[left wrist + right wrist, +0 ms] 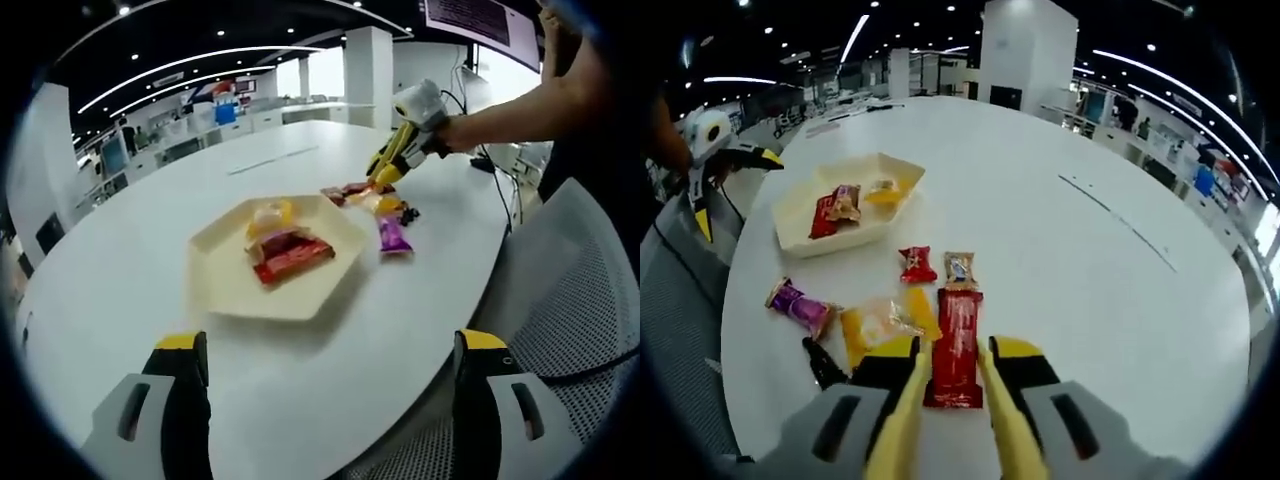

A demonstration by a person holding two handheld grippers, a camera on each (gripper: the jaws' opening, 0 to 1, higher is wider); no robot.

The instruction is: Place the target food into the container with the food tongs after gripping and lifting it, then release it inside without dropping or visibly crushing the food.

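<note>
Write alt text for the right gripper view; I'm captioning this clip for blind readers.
The right claw straddles a long red snack packet lying on a white table, jaws on either side of it. Nearby lie small red, yellow and purple packets. Further off, a cream tray already holds a few snacks, with the left claw beyond it.

1. Long red snack bar [956, 345]: lies flat on my table, lengthwise between my right jaws.
2. Cream hexagonal tray [225, 285]: upright, already holding red and yellow packets [290, 255].
</note>
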